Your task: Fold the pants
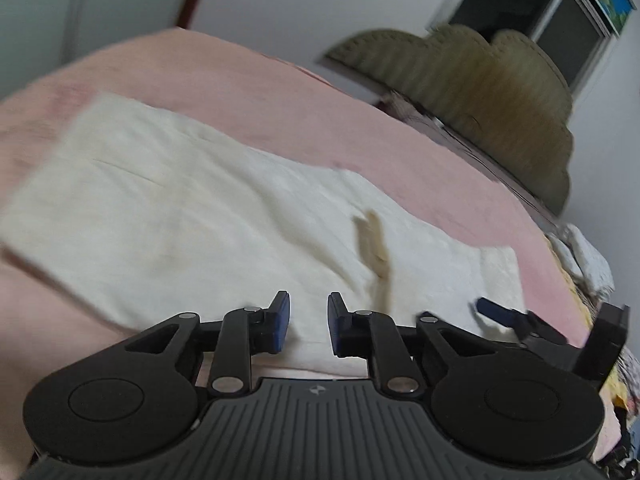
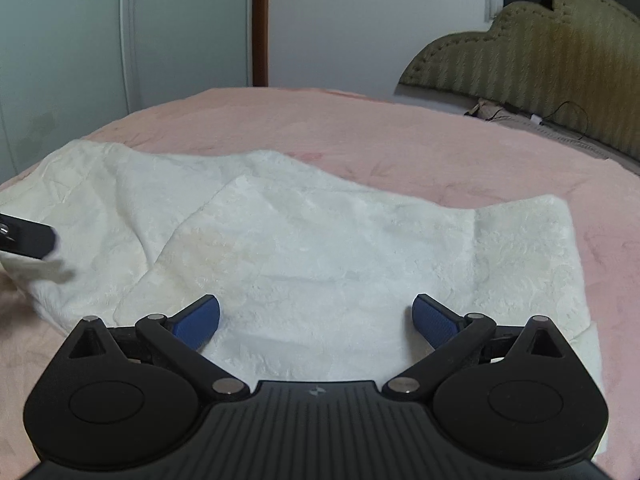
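White fleecy pants [image 1: 200, 216] lie flat on a pink bed [image 1: 280, 92], stretched from upper left to lower right, with a tan drawstring [image 1: 376, 248] on them. My left gripper [image 1: 308, 326] hovers over their near edge, its jaws a small gap apart with nothing between them. In the right wrist view the pants [image 2: 304, 240] lie under my right gripper [image 2: 316, 320], which is wide open and empty just above the cloth. The right gripper also shows at the right edge of the left wrist view [image 1: 516, 320]. The left gripper shows at the left edge of the right wrist view [image 2: 24, 240].
An olive padded headboard [image 2: 552, 52] stands at the far right, with a cable and bedding below it. A pale wardrobe [image 2: 60, 60] and a white wall stand behind the bed. Pink blanket [image 2: 400, 132] lies beyond the pants.
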`<state>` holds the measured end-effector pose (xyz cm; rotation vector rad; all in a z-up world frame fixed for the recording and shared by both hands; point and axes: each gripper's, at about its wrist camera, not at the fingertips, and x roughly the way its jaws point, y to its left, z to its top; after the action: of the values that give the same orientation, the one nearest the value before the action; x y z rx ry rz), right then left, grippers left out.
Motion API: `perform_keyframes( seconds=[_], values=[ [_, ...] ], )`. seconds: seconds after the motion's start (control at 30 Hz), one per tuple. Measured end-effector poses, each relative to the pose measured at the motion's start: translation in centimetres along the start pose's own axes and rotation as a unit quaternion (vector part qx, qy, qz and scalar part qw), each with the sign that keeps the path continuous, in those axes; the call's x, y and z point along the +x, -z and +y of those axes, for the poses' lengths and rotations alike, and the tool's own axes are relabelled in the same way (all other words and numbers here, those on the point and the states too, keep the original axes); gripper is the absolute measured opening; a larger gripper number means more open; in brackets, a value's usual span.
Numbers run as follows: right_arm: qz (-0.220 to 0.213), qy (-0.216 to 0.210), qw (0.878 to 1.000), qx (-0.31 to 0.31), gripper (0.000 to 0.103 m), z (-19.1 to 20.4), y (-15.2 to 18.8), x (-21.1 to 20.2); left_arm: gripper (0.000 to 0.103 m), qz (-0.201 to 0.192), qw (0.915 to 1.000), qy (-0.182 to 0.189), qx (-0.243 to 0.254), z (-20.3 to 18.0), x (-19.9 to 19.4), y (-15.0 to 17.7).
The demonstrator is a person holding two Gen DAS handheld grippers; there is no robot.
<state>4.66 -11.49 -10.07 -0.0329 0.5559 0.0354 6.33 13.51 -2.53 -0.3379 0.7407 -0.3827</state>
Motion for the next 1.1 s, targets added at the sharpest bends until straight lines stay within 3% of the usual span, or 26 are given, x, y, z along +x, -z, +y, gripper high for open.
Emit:
perform_keyframes(
  seconds=[0.13,0.27,0.4,0.53,0.57,0.6,0.67,0.77,0.83,0.87,0.97,1.1],
  values=[
    [-0.048,0.002,0.998,-0.05,0.103,2.4,-0.8,-1.9,0.024,-0.008,0.9987,0.004,-0.05,3.6,-2.9,0.3],
    [-0.101,-0.022,0.981,-0.165,0.103,7.8,-1.0,-3.8,0.025,-0.007,0.9951,0.006,-0.099,6.6,-4.6,1.1],
    [-0.12,-0.06,0.945,-0.3,0.103,14.1,0.6,-3.9,0.039,-0.005,0.9866,0.022,-0.161,9.2,-4.9,1.6],
    [-0.132,-0.041,0.896,-0.422,0.103,19.1,3.4,-2.4,0.054,-0.012,0.9755,0.044,-0.215,11.0,-4.4,1.6],
    [-0.148,-0.041,0.894,-0.421,0.103,19.4,3.6,-2.3,0.062,-0.014,0.9734,0.041,-0.225,11.3,-4.3,1.7],
    [-0.154,-0.043,0.896,-0.415,0.103,19.6,3.5,-2.1,0.069,-0.019,0.9726,0.03,-0.23,11.3,-4.2,1.7],
    [-0.142,-0.043,0.904,-0.402,0.103,19.8,3.0,-1.3,0.071,-0.029,0.9771,-0.001,-0.211,10.7,-4.3,1.6],
    [-0.125,-0.055,0.921,-0.365,0.103,19.4,2.2,0.0,0.077,-0.049,0.9871,-0.086,-0.126,7.8,-4.5,1.0],
    [-0.121,-0.058,0.924,-0.357,0.103,19.1,1.9,-0.1,0.085,-0.076,0.9816,-0.166,-0.056,5.4,-4.7,0.8],
    [-0.122,-0.056,0.924,-0.359,0.103,19.1,2.0,-0.2,0.091,-0.086,0.9775,-0.19,-0.033,4.6,-4.8,0.8],
    [-0.119,-0.048,0.925,-0.358,0.103,19.3,2.0,-0.4,0.096,-0.106,0.971,-0.214,-0.002,3.4,-5.1,0.7],
    [-0.093,-0.069,0.944,-0.309,0.103,18.2,1.7,-0.5,0.096,-0.101,0.9619,-0.254,0.012,3.0,-4.5,0.9]
  ],
)
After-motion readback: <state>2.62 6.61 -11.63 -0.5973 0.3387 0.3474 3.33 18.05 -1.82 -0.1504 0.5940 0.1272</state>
